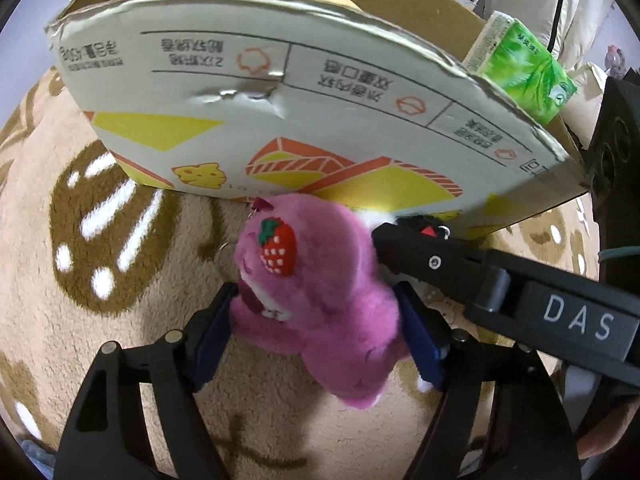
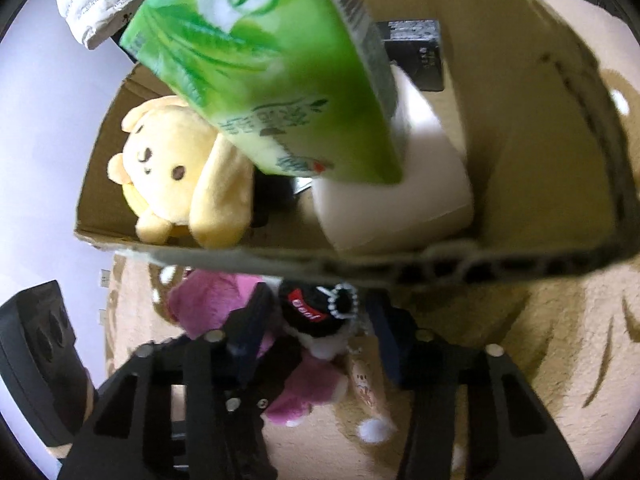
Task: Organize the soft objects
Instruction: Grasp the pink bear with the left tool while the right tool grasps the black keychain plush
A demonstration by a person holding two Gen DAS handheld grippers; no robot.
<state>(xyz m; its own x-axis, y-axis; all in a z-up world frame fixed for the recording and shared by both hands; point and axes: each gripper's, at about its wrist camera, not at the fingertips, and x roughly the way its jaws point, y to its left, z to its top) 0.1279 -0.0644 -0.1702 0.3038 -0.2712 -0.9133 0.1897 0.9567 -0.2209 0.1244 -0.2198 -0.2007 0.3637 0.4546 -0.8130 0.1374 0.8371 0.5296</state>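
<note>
A pink plush bear (image 1: 320, 300) with a strawberry on its head lies on the rug in front of a cardboard box (image 1: 280, 100). My left gripper (image 1: 316, 324) straddles it, both blue pads against its fur. A small black-and-white plush (image 2: 320, 316) with a red label and a bead ring lies right beside the bear (image 2: 208, 304). My right gripper (image 2: 316, 332) is shut on it. In the left wrist view the right gripper's finger (image 1: 404, 248) reaches in from the right, touching the bear's side.
The box (image 2: 360, 264) holds a yellow plush bear (image 2: 172, 168), a white roll (image 2: 400, 200) and a green tissue pack (image 2: 272, 72) sticking up over its rim. A black speaker (image 2: 36, 360) stands on the left. A small beige toy with a white pompom (image 2: 372, 428) lies on the rug (image 1: 80, 240).
</note>
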